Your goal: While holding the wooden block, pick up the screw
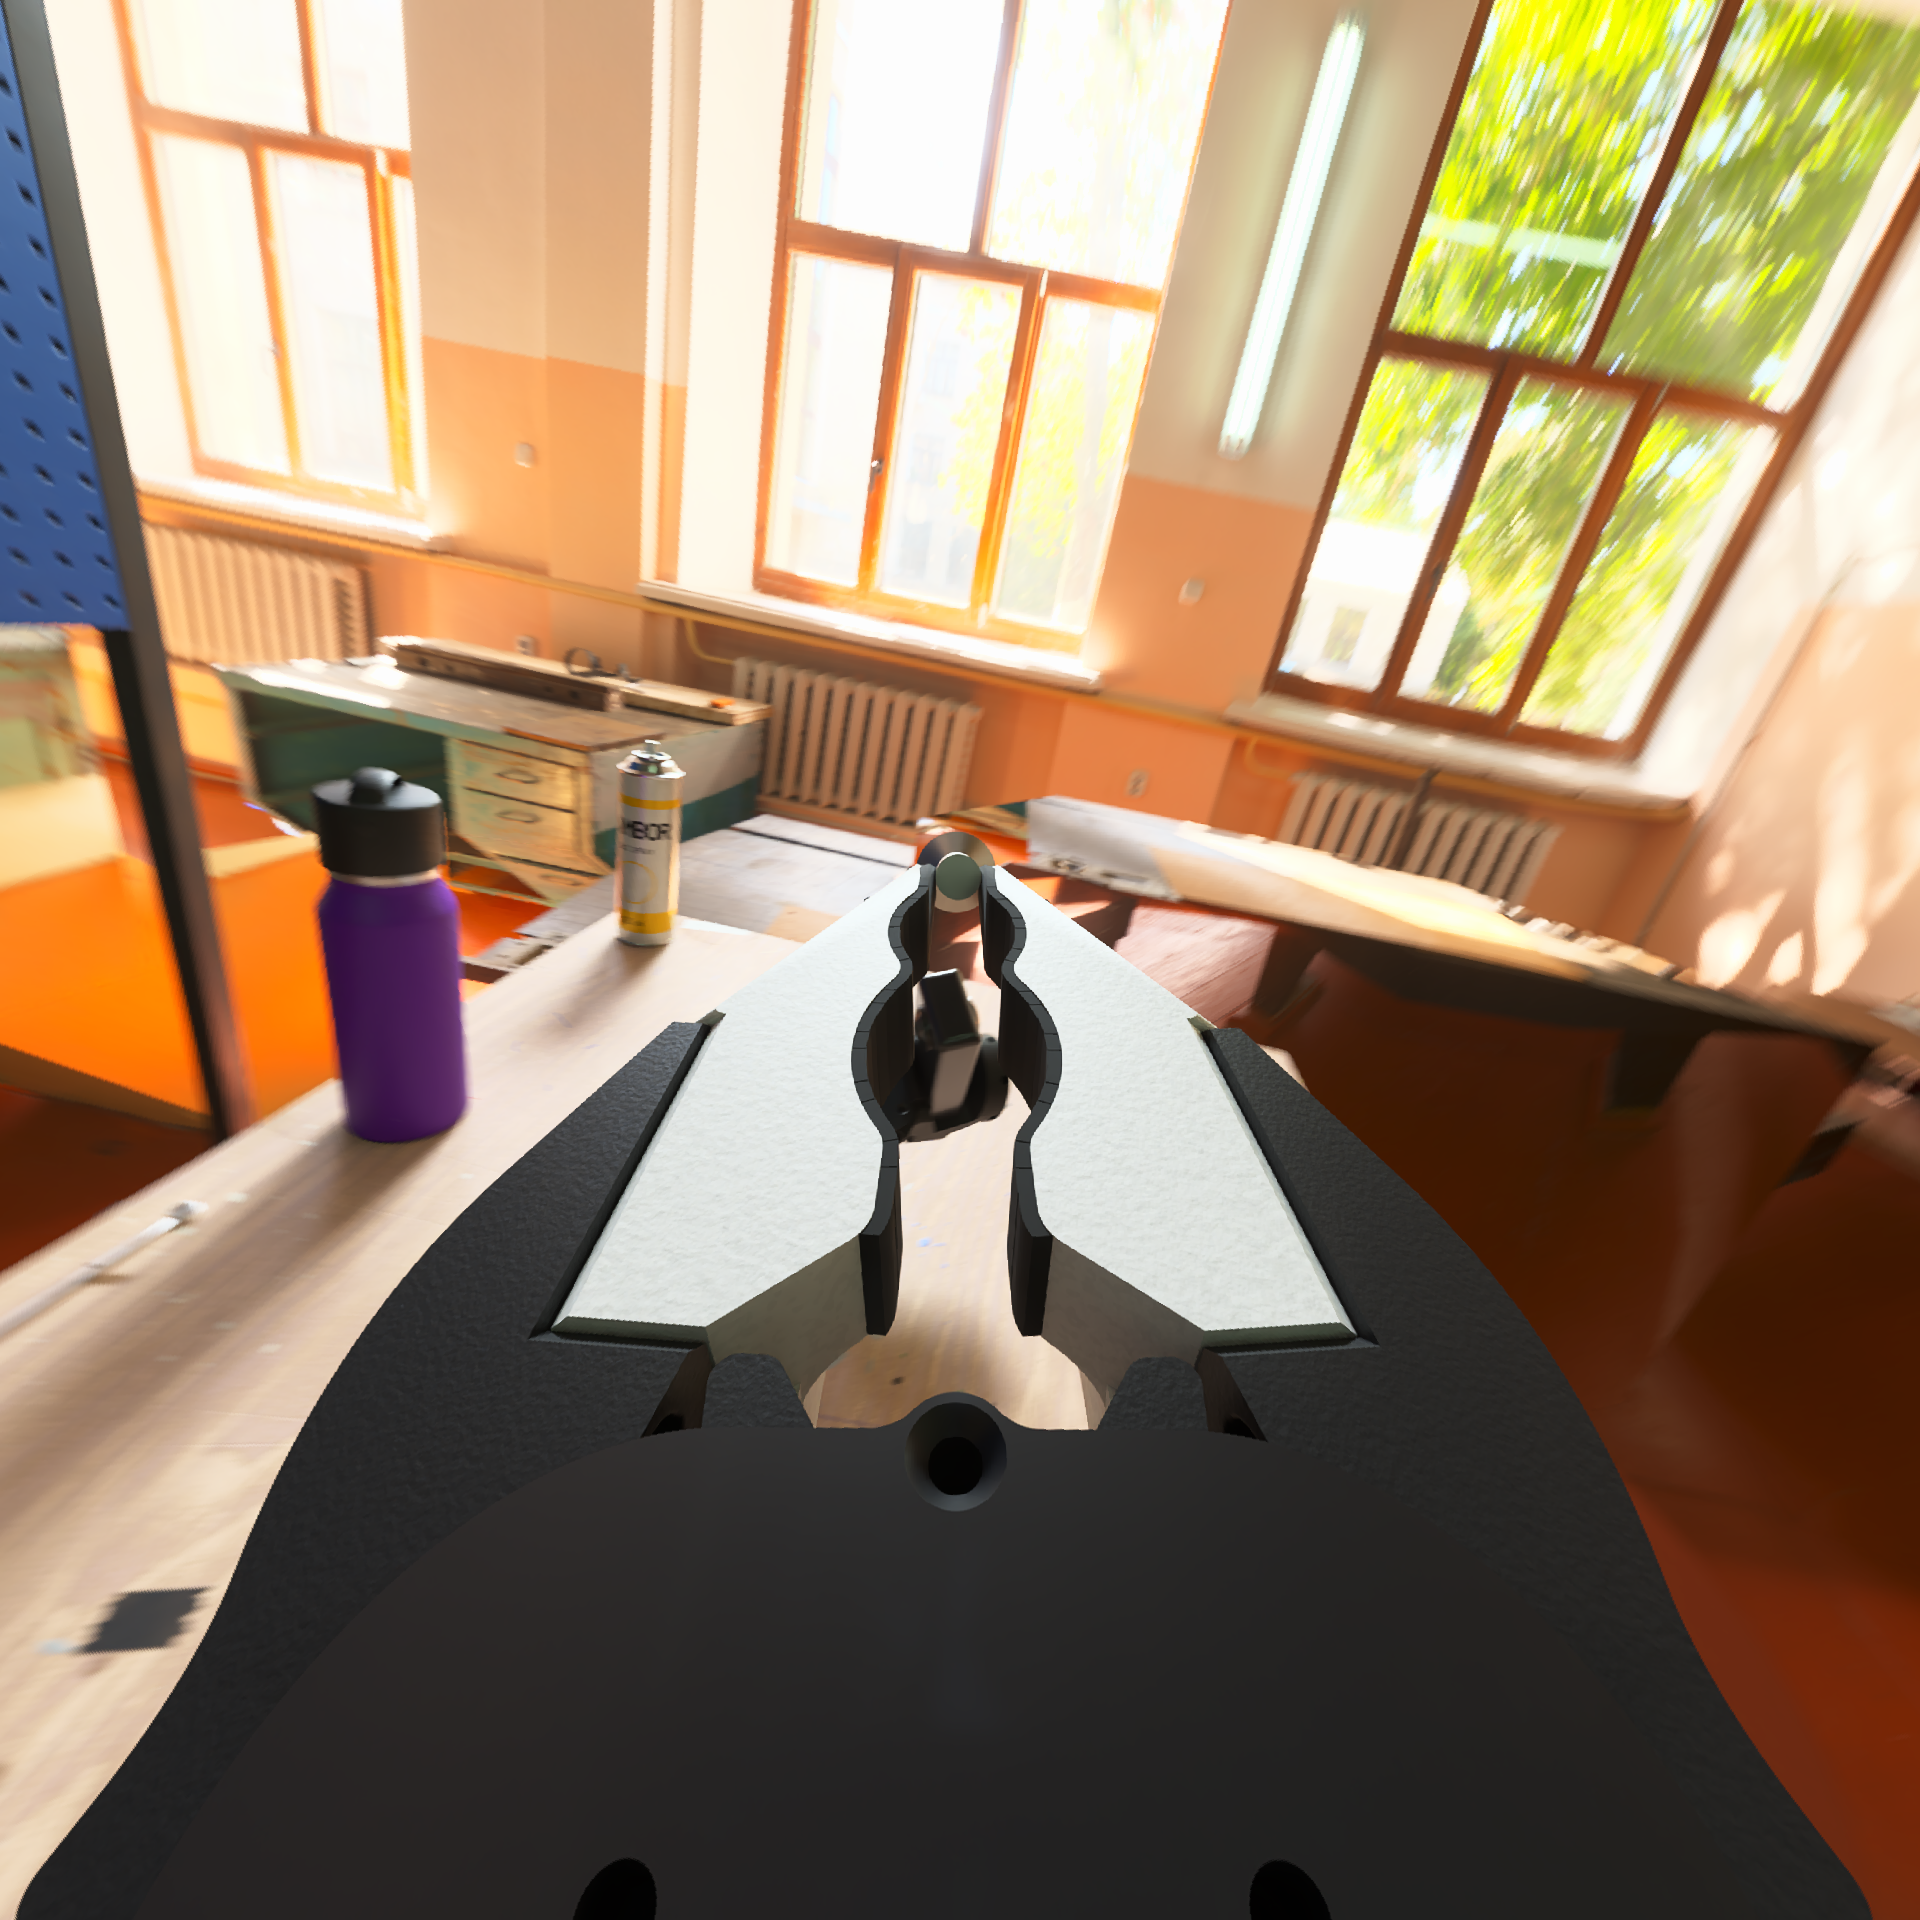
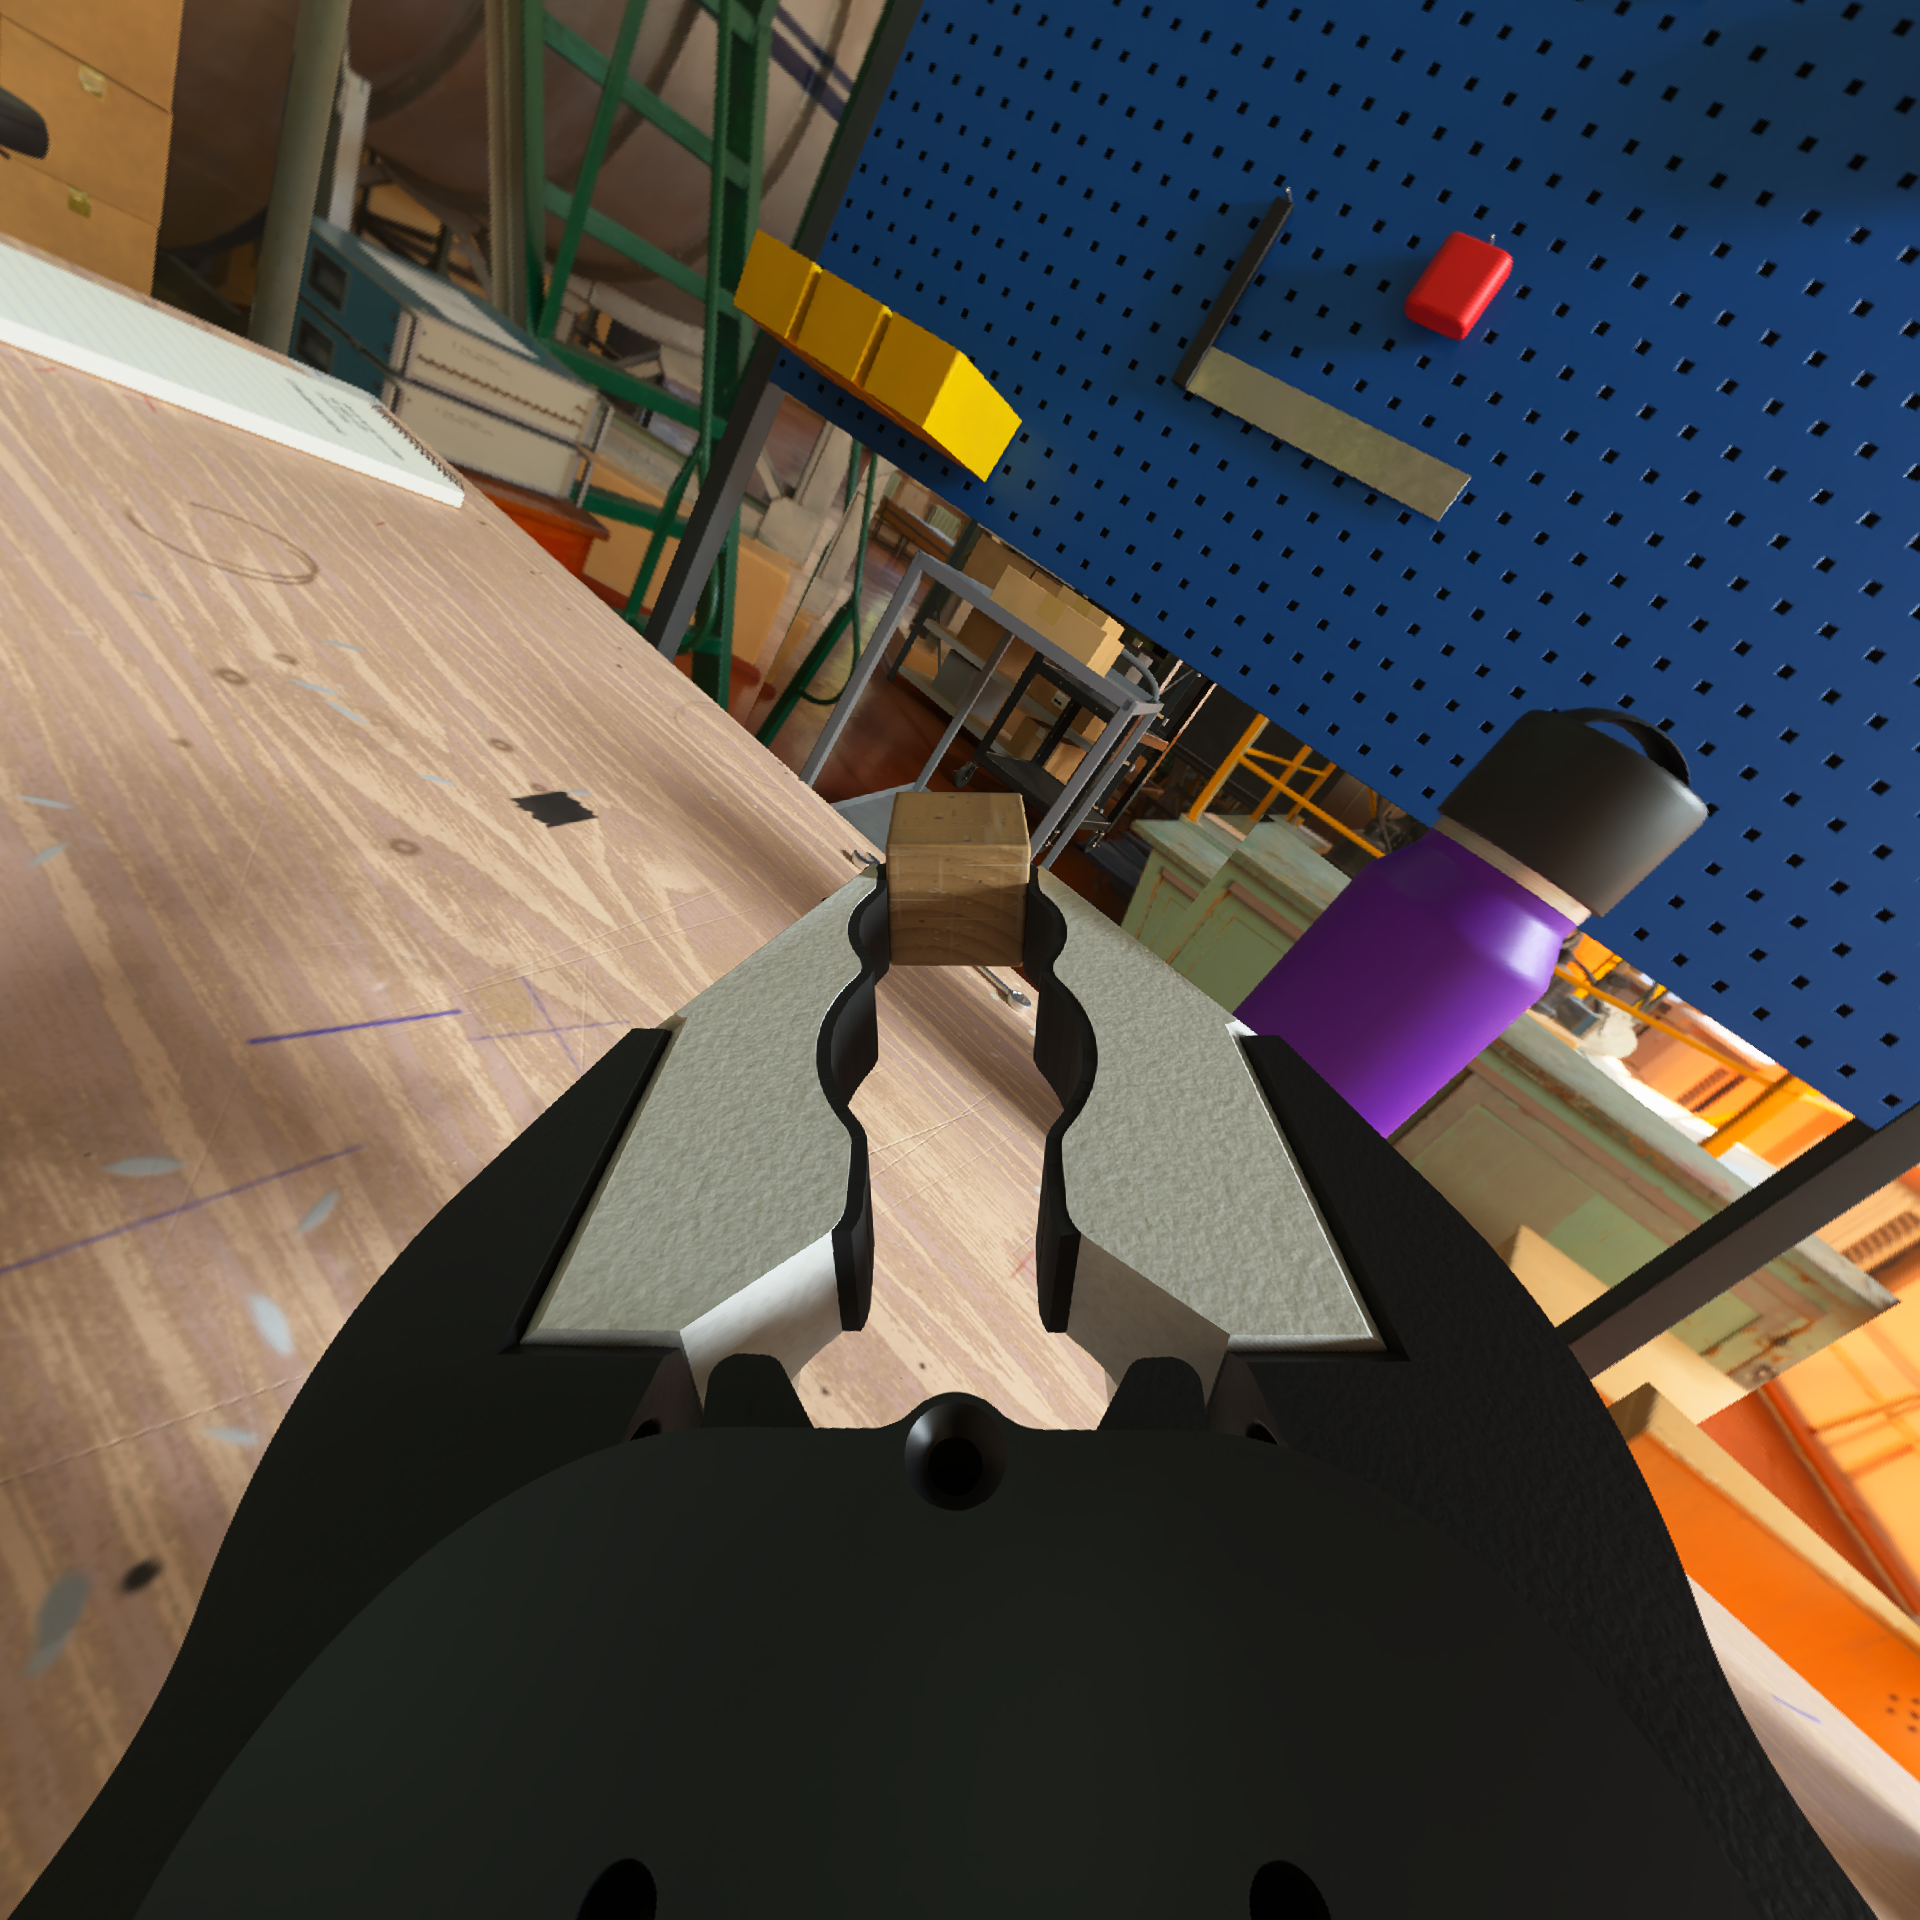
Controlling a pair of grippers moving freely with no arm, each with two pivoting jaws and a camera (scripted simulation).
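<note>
Left of the purple bottle, a blue pegboard stands at the back edge of the desk. The bottle itself is upright and capped black, so its contents are hidden. Just right of the bottle is a white-and-yellow spray can, upright with its nozzle on, contents hidden too. Further right of the bottle, the left gripper has its fingers clenched almost together on a small round grey metal piece at the very tips. I read this as the screw, pinched at the tips because it is too thin for the wider notches further back. It looks raised off the desk, so the pick seems done or nearly done. In the right wrist view, well left of the bottle, a white notepad lies flat. Nearer the bottle, yellow bins hang on the pegboard, tilted away, and I cannot tell what is inside them. Left of the bottle, the right gripper grasps the wooden block, fingers pressed flat on two opposite faces at the tips, which keeps it square and above the desk. A tiny silvery bit lies on the desk under the block, too small to name. Above the bottle, a steel square and a red block hang on the pegboard, parked clear of the work.
</note>
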